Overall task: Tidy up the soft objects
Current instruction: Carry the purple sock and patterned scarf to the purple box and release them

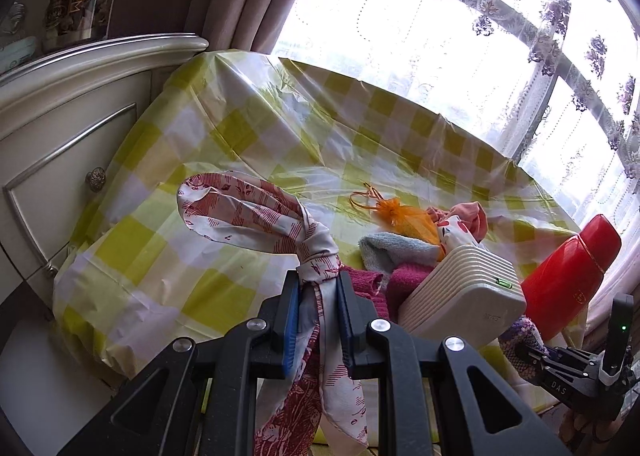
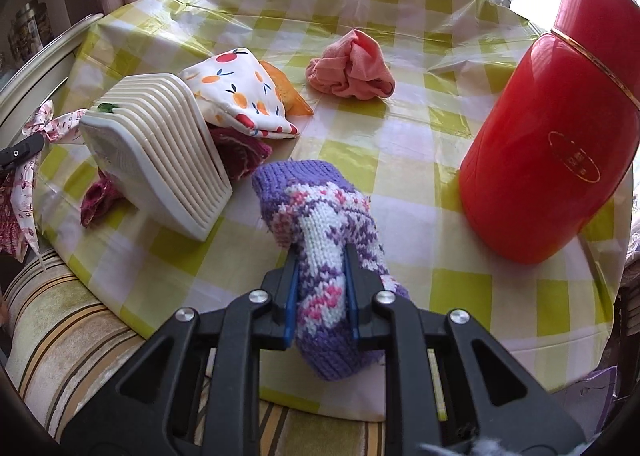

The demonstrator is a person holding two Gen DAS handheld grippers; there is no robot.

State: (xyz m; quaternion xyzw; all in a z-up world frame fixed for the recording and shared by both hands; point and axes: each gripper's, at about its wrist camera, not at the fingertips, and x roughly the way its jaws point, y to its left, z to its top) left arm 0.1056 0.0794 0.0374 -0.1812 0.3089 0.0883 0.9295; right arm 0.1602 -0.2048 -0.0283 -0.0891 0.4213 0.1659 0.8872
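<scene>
Left tongs [image 1: 318, 288] clamped on a knotted red-and-white patterned scarf [image 1: 256, 216]. The knot sits just above the pads, a loop stands up and to the left, and the tails hang down between the fingers. The scarf is lifted clear of the surface [image 1: 224, 128].

Right tongs [image 2: 322, 276] closed on a purple, white and pink knitted sock [image 2: 320, 216]. The cuff end curls upward ahead of the pads and the other end droops below them, over the near edge of the surface.

Edges and free room: the yellow-and-white checked cover is bare over the far half and along the left side. The near edge drops to a striped cushion [image 2: 60, 320]. The left edge meets a cream cabinet [image 1: 60, 128]. Curtained window [image 1: 460, 56] behind the far edge.

Things in the way: a white ribbed box [image 2: 160, 160] stands tilted left of centre, partly resting on a dark magenta knit cloth [image 2: 240, 152]. A fruit-print cloth [image 2: 240, 92] leans against the box's far side, with an orange organza pouch [image 2: 288, 92] behind it. A light blue towel [image 1: 392, 252] lies by the pouch. A crumpled pink cloth [image 2: 352, 72] lies alone, further back. A red flask [image 2: 552, 128] stands at the right edge, near the right tongs.
</scene>
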